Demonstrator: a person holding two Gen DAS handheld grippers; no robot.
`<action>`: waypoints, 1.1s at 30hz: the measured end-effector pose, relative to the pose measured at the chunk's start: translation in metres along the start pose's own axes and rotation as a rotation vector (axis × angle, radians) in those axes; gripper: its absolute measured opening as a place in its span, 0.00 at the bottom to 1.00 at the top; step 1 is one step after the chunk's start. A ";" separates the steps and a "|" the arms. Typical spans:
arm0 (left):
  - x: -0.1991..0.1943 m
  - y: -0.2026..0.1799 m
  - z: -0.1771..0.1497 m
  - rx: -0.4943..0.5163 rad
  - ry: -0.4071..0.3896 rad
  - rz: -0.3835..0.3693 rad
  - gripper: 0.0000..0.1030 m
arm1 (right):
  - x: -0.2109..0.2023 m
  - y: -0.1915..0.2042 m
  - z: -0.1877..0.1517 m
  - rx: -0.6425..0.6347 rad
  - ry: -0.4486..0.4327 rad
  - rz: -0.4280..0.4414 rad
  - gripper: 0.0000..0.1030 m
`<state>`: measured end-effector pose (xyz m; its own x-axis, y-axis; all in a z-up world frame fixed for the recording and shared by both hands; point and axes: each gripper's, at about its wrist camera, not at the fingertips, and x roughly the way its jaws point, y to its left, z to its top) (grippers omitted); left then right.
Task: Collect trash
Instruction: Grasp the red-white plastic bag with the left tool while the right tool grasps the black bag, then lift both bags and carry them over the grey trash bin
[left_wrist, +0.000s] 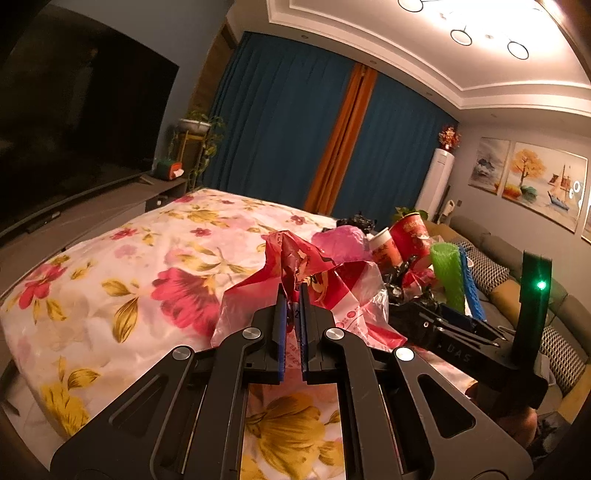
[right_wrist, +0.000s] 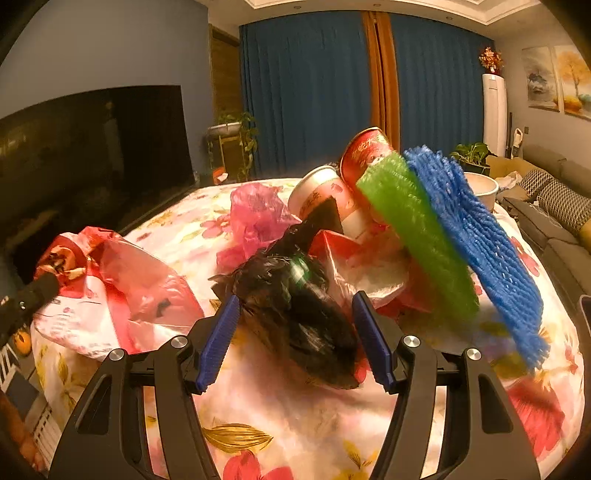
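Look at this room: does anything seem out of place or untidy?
Yes. Rubbish is heaped on the flowered bedspread: crumpled red plastic bags, a black bag, tipped-over paper cups and green and blue foam netting. It is litter on a cloth that otherwise lies neat.

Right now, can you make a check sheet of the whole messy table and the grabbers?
Surface: floral cloth covers it.
Job's things: red-and-white plastic bag, black bag, pink bag, paper cups.
Clutter: green foam net, blue foam net.
Grippers: left gripper pinches the red-and-white bag; right gripper open around the black bag.
Cables: nothing seen.
Surroundings: television, blue curtains, sofa.
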<state>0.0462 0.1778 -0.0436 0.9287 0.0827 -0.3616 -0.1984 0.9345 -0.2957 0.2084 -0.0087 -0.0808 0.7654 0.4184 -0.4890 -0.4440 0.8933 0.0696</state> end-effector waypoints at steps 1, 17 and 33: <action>-0.001 0.001 0.000 -0.004 0.001 0.003 0.05 | 0.000 0.001 0.000 -0.003 -0.003 0.000 0.61; -0.007 0.007 -0.003 -0.030 0.004 -0.002 0.05 | -0.001 -0.003 -0.020 -0.009 0.061 0.063 0.06; -0.030 -0.016 0.005 0.016 -0.058 -0.001 0.05 | -0.096 -0.007 0.003 -0.015 -0.148 0.116 0.05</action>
<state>0.0233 0.1619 -0.0233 0.9454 0.1013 -0.3096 -0.1931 0.9398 -0.2821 0.1388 -0.0546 -0.0318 0.7683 0.5393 -0.3447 -0.5394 0.8355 0.1049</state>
